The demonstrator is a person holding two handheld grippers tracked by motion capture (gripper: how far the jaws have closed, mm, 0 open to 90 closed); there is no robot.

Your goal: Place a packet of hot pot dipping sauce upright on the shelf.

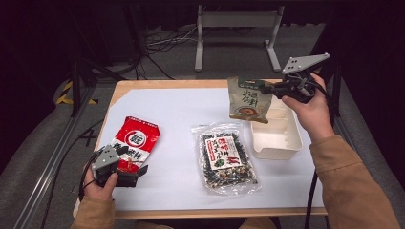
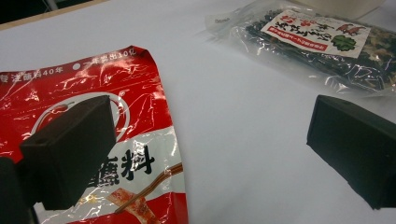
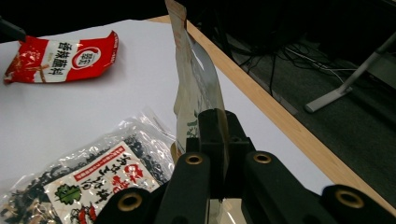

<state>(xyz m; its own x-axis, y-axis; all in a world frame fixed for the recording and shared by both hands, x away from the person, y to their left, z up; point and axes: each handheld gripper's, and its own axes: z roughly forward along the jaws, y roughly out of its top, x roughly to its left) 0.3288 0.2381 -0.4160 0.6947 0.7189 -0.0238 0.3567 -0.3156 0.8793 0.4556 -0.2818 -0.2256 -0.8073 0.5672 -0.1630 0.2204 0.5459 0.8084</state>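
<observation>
My right gripper (image 1: 270,87) is shut on the top edge of a beige snack pouch (image 1: 247,100), which hangs in the air over the left end of a white plastic tub (image 1: 282,138). Along the right gripper's jaws the beige pouch (image 3: 194,84) stands edge-on, pinched between the pads at my right gripper (image 3: 223,122). My left gripper (image 1: 138,172) rests open at the table's front left, at the near end of a red sauce packet (image 1: 136,140). Its jaws stand wide apart at my left gripper (image 2: 210,144), one over the red packet (image 2: 135,116).
A clear bag of dark dried mix (image 1: 226,157) with a white and red label lies mid-table; the same clear bag (image 2: 322,46) sits beyond the left jaws. The white sheet covers a wooden tabletop (image 1: 157,84). A metal stand (image 1: 236,28) and cables lie on the floor behind.
</observation>
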